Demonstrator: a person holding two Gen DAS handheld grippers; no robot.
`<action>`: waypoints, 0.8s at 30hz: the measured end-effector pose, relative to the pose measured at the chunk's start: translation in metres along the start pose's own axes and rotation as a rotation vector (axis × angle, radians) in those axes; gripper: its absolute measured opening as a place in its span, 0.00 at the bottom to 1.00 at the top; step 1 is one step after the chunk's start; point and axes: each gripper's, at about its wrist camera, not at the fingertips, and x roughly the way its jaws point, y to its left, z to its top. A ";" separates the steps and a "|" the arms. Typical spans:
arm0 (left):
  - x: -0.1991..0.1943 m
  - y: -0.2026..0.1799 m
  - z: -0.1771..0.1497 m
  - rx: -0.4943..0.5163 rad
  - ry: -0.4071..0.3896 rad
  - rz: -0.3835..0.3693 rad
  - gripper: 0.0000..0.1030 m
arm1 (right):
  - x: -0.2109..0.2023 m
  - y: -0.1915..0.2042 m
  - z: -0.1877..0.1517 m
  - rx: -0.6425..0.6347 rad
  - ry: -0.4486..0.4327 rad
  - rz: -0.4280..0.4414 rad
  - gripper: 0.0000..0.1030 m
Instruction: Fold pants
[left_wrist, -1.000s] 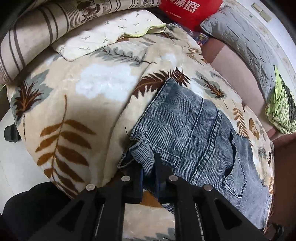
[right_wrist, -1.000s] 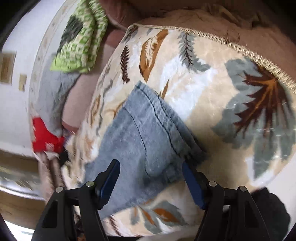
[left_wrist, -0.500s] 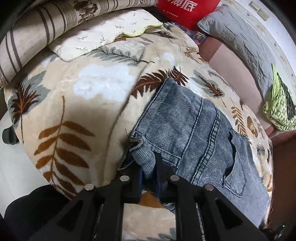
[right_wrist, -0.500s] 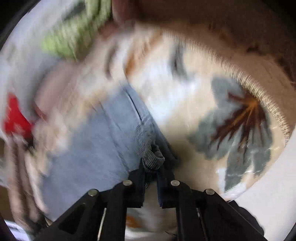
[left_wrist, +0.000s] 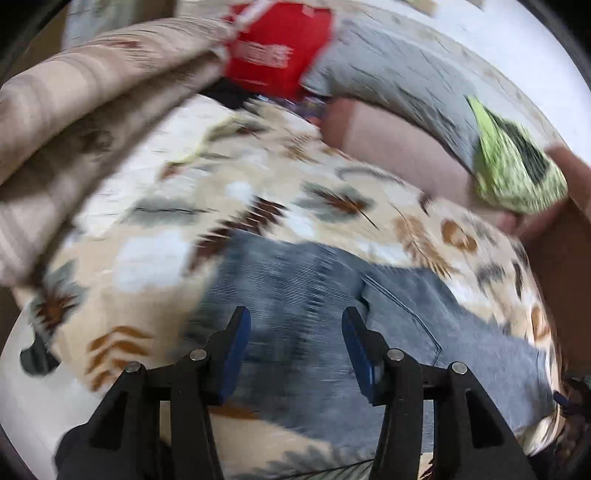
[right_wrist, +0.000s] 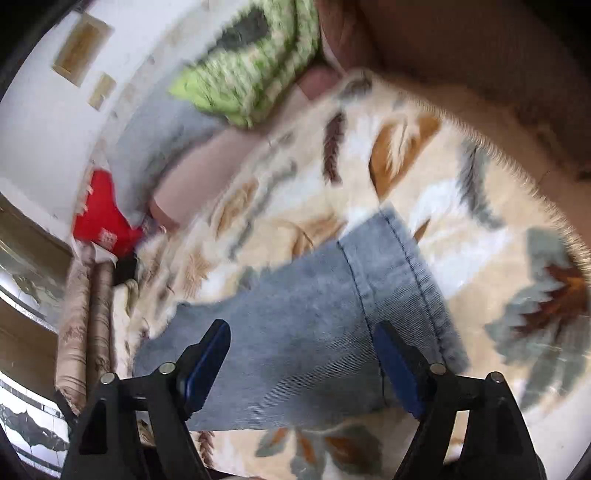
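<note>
We see the faded blue-grey denim pants (left_wrist: 314, 295) lying flat on a cream plush blanket printed with brown and grey leaves (left_wrist: 140, 236), which covers the bed. In the left wrist view the pants run from the middle of the frame down to the lower right, a back pocket seam showing right of centre. The left tongs (left_wrist: 295, 332) hover above the denim with their blue-padded jaws apart and opening; nothing is pinched between them, and the pads press on no cloth.

In the right wrist view we see the hemmed end of a pant leg (right_wrist: 388, 266), its double stitch line clear, lying on the same blanket. The right tongs (right_wrist: 303, 354) stand wide above this leg, jaws opening, with only the fabric below and no fold caught between the pads.

Both views are smeared by motion, so fine detail is lost.

Around the pants we note: a striped beige rolled quilt (left_wrist: 74, 110) at upper left in the left view, a red bag with white characters (left_wrist: 277, 55) beyond it, a grey quilted pillow (left_wrist: 399, 70) along the white wall, and a lime-green and dark patterned cloth (left_wrist: 513, 166) resting on a pink-brown cushion (left_wrist: 388, 140) just beside the blanket's far edge.
</note>
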 end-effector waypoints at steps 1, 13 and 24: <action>0.014 -0.004 -0.002 0.024 0.032 0.023 0.51 | 0.022 -0.016 0.001 0.039 0.050 -0.089 0.78; 0.054 -0.021 -0.005 0.211 0.013 0.195 0.62 | 0.102 0.202 0.026 -0.486 0.189 0.028 0.74; 0.077 -0.001 -0.015 0.182 0.060 0.183 0.69 | 0.279 0.311 -0.009 -0.753 0.367 -0.093 0.11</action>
